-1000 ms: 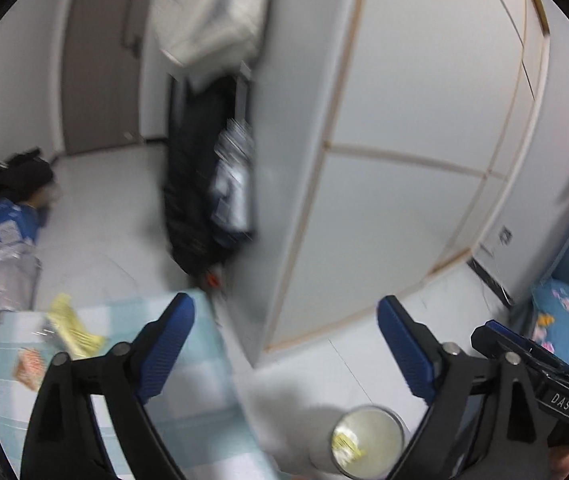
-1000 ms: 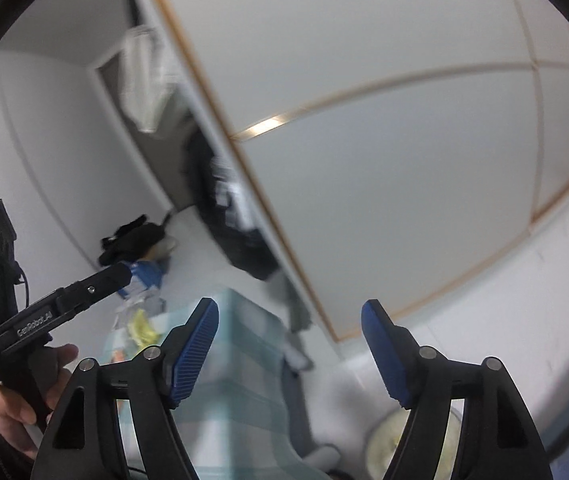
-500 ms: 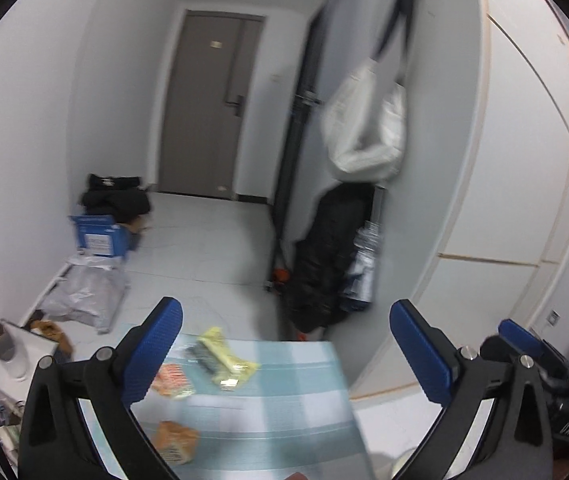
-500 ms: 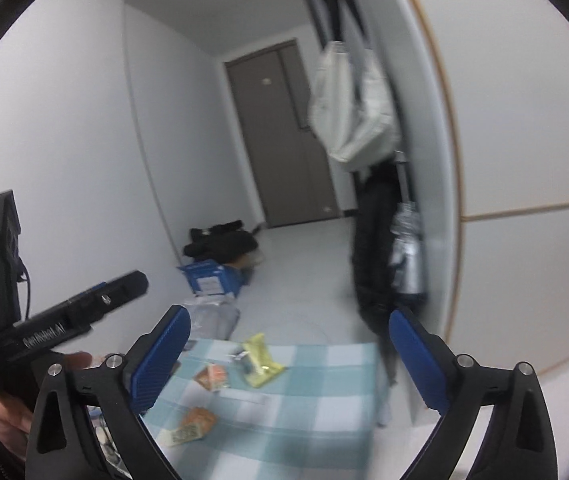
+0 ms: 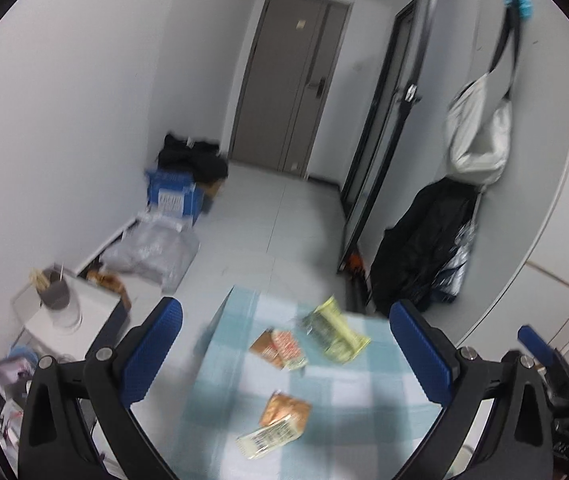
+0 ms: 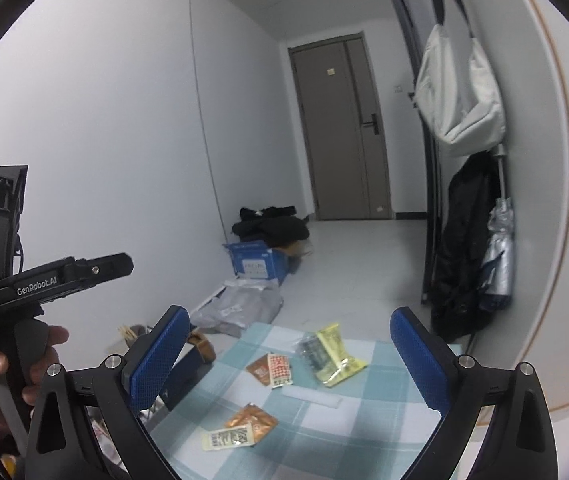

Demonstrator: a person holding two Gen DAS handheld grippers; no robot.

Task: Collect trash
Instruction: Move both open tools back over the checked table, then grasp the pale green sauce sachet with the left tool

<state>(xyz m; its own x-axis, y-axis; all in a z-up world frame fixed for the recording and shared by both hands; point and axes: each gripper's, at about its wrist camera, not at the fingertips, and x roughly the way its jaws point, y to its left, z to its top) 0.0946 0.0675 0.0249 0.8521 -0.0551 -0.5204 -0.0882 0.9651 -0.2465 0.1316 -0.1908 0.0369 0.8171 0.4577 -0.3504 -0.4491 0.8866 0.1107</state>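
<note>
lying flat on checked blue-white tablecloth, crinkled wrappers sit beyond right gripper; blue pads just spread wide, nothing between. left gripper likewise gaping, empty.

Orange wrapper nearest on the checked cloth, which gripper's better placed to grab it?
Probably the left gripper: the orange wrapper lies centred between its open jaws. In the right gripper's view it sits left of centre.

Both grippers — left gripper, right gripper — tilt downward, jaws just opened wide, nothing between.
</note>
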